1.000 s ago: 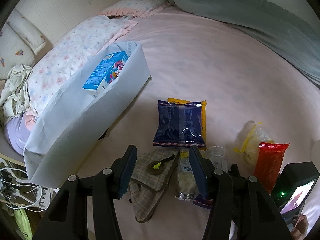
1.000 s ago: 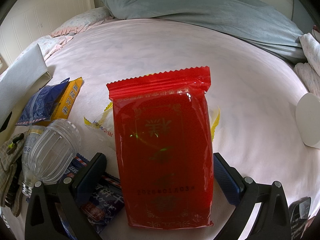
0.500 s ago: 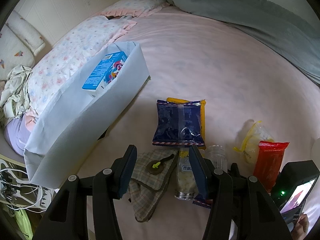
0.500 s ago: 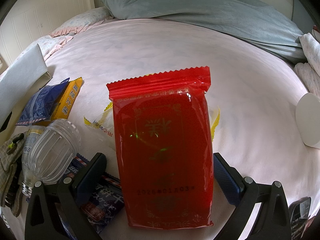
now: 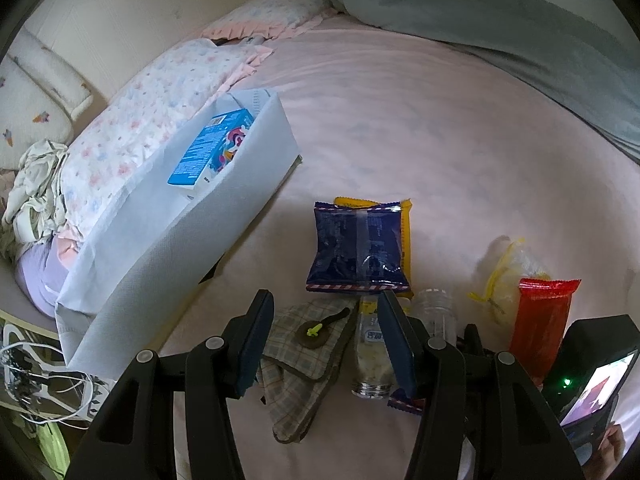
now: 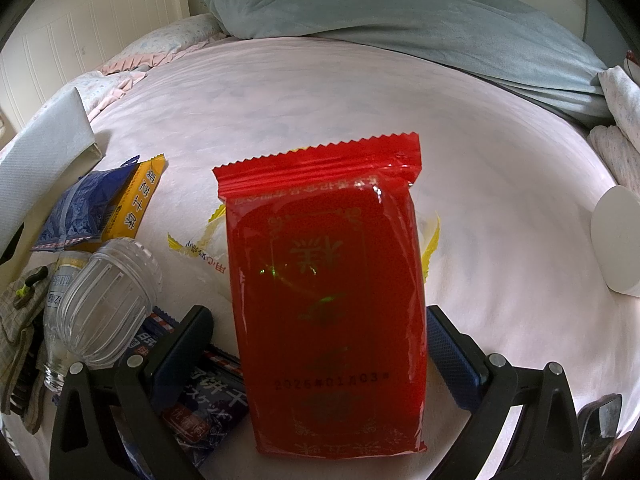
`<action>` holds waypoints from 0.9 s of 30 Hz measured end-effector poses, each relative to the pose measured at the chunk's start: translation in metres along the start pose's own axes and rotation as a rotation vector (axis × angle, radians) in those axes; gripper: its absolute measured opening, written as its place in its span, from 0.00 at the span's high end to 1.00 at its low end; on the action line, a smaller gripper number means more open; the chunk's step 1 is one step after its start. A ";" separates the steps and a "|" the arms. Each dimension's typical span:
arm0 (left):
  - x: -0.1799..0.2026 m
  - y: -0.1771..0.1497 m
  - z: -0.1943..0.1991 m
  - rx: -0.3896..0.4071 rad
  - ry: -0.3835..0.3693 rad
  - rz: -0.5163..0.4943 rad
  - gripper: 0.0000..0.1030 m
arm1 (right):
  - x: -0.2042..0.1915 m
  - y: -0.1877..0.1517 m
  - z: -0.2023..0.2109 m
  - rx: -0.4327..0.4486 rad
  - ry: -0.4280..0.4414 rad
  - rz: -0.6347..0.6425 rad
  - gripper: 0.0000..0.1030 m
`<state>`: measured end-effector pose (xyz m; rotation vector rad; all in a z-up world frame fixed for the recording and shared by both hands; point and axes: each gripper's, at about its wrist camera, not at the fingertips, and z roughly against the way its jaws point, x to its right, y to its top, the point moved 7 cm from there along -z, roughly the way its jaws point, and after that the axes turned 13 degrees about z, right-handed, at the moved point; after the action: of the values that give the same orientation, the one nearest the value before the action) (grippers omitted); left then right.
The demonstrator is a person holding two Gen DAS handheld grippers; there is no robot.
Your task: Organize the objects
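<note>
A red snack packet (image 6: 328, 292) stands between the fingers of my right gripper (image 6: 318, 340); the jaws are wide and clear gaps show on both sides, so it is open. The packet also shows in the left wrist view (image 5: 540, 328). My left gripper (image 5: 326, 336) is open and empty above a plaid pouch (image 5: 304, 364) and a small bottle (image 5: 372, 356). A dark blue packet (image 5: 358, 250) lies on a yellow one (image 5: 406, 236). A white fabric bin (image 5: 192, 240) holds a blue box (image 5: 212, 152).
A clear ribbed jar (image 6: 108, 304) and a dark blue biscuit packet (image 6: 204, 412) lie left of the red packet. A clear yellow-edged bag (image 5: 508, 280) lies behind it. Pillows (image 5: 152, 128), a grey duvet (image 6: 400, 28) and a white round object (image 6: 616, 240) border the pink sheet.
</note>
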<state>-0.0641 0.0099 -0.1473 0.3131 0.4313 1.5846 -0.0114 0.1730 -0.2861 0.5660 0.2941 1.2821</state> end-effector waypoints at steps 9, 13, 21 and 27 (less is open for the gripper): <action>0.006 -0.002 -0.001 -0.009 -0.010 -0.022 0.48 | 0.000 0.000 0.000 0.000 0.000 0.000 0.00; 0.005 -0.001 -0.004 -0.019 -0.015 -0.015 0.48 | 0.000 0.000 0.000 0.000 0.000 0.000 0.00; -0.006 0.005 -0.001 -0.005 -0.022 0.031 0.48 | 0.000 0.001 0.000 0.000 0.000 0.000 0.00; -0.012 0.005 -0.007 -0.018 -0.030 0.023 0.48 | 0.000 0.001 0.000 0.000 0.000 0.000 0.00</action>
<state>-0.0705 -0.0032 -0.1504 0.3286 0.3920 1.6030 -0.0118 0.1731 -0.2854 0.5657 0.2943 1.2826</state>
